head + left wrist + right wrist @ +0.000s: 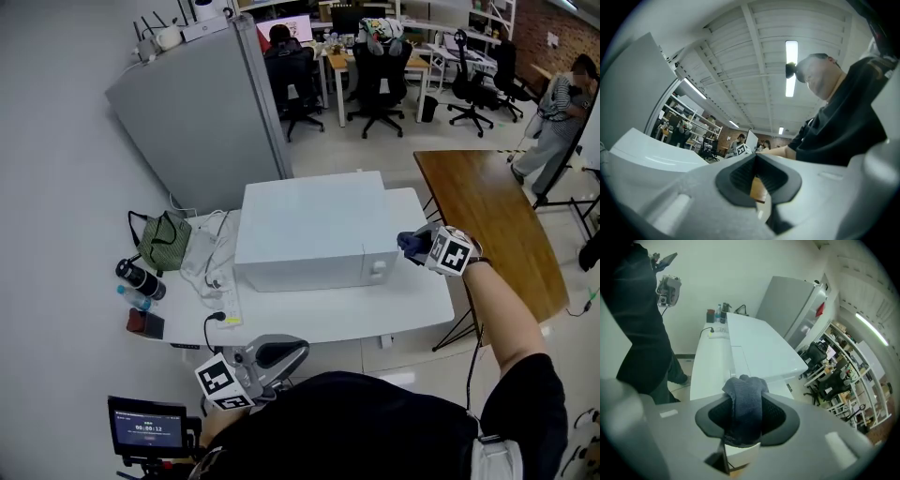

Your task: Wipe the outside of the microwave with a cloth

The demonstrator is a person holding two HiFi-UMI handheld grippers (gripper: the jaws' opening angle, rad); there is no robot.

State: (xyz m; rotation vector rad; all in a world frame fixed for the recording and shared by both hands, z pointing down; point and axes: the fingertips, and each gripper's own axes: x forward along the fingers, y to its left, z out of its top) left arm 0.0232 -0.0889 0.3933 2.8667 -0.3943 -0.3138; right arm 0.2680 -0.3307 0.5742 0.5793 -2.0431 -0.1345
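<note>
Jaws on my right gripper [424, 248] are clamped on the dark cloth [410, 245], just beside the right side of the microwave [314, 234] on the white surface [412, 302]; my left gripper [281, 354] has its jaws closed and empty. Looks like wiping's about to start, next I'd press the cloth onto that panel

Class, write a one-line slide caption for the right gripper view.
Right claw shut on a dark blue-grey knitted cloth, facing the white box-shaped microwave on a white table.

Behind the long white counter [412, 309] stands a tall grey cabinet [202, 112]. Right of the counter is a brown wooden table [492, 220]. Beyond the counter, black office chairs [380, 80] stand on pale floor [375, 155], before a red brick wall [548, 28].
</note>
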